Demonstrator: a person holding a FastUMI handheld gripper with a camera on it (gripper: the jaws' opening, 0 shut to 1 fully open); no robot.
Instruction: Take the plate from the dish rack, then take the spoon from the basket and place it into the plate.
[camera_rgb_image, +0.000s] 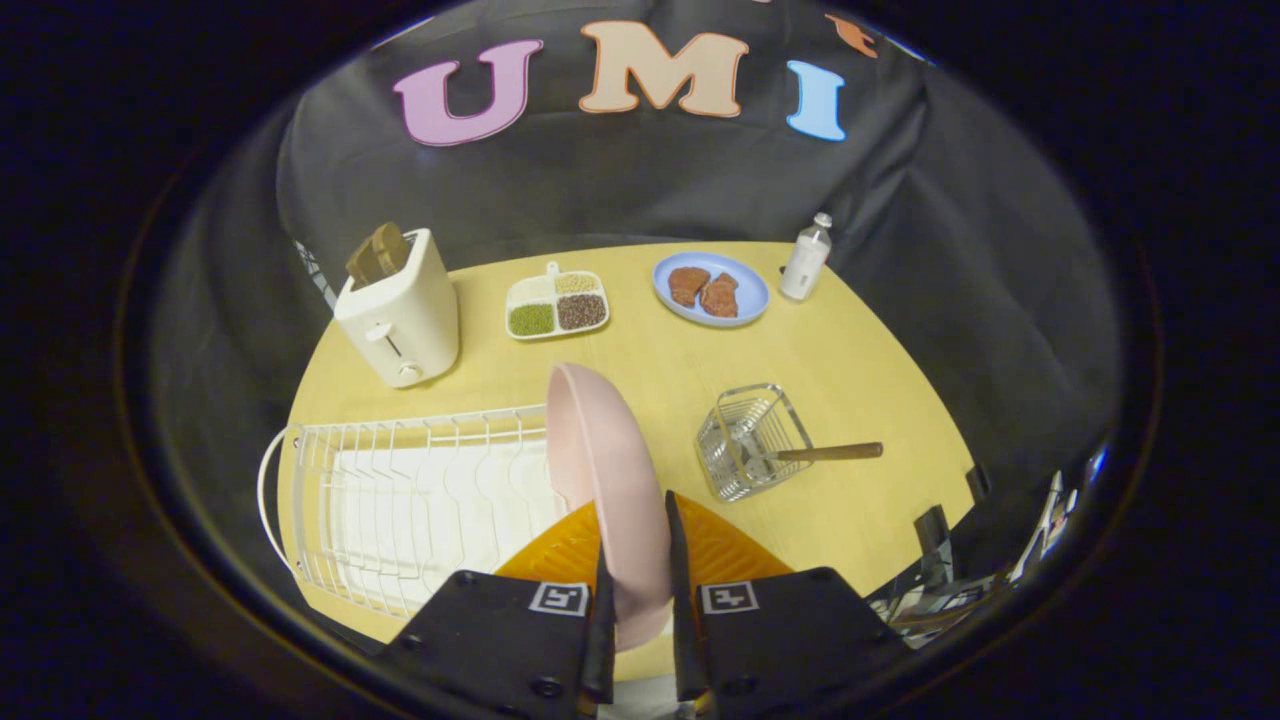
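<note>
A pink plate stands on edge between my two fingers, and my gripper is shut on its rim. The plate rises above the right end of the white wire dish rack; whether it still touches the rack I cannot tell. Just ahead and to the right of the fingers sits a small wire basket. A spoon lies in it, its wooden handle sticking out to the right over the basket's rim.
On the yellow table, beyond the rack, stand a cream toaster with toast, a divided tray of grains, a blue plate with meat and a small white bottle.
</note>
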